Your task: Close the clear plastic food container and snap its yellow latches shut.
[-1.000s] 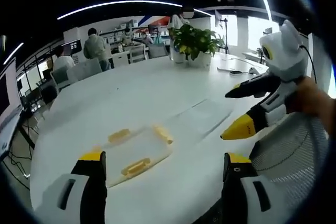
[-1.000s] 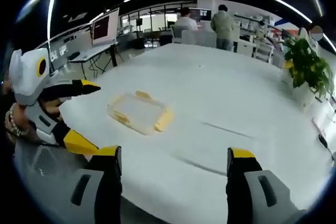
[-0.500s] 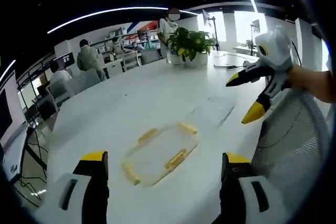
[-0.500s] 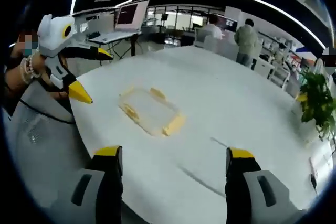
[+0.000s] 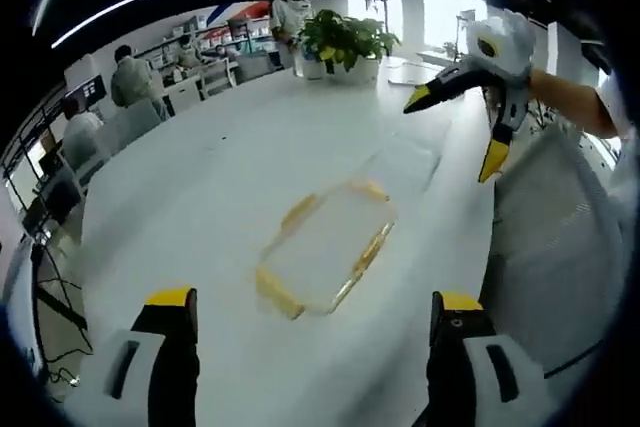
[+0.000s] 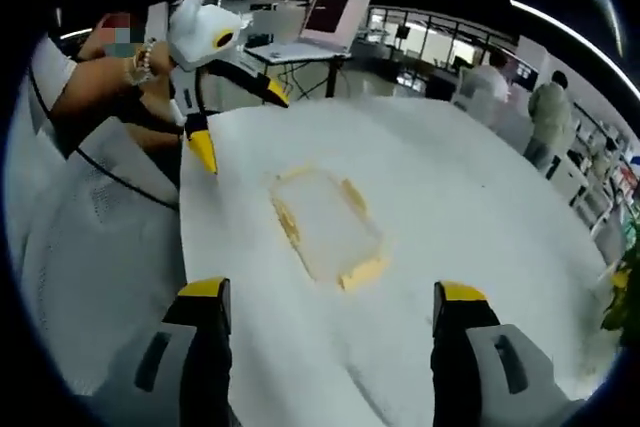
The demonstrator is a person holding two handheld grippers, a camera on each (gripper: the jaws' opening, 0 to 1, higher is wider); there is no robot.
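Note:
A clear plastic food container (image 5: 325, 247) with yellow latches (image 5: 300, 212) lies flat on the white table (image 5: 200, 167). My left gripper (image 5: 312, 299) is open, short of the container and above the table's near edge. The right gripper (image 5: 452, 135) hangs open in the air to the container's far right, not touching it. In the right gripper view the same container (image 6: 325, 222) lies ahead of my open right gripper (image 6: 331, 290). The left gripper (image 6: 241, 127) is held open at the upper left, beside the table edge. Neither gripper holds anything.
A potted plant (image 5: 345, 42) stands at the far side of the table. Grey mesh chair backs (image 5: 560, 247) (image 6: 90, 237) sit close to the table's near edge. Several people sit at desks in the background. A laptop (image 6: 325, 22) rests on a desk behind.
Both cameras have swung and tilted down, so the container now sits nearer the middle of each view. Each gripper looks higher and further off in the other's view. The container stays put.

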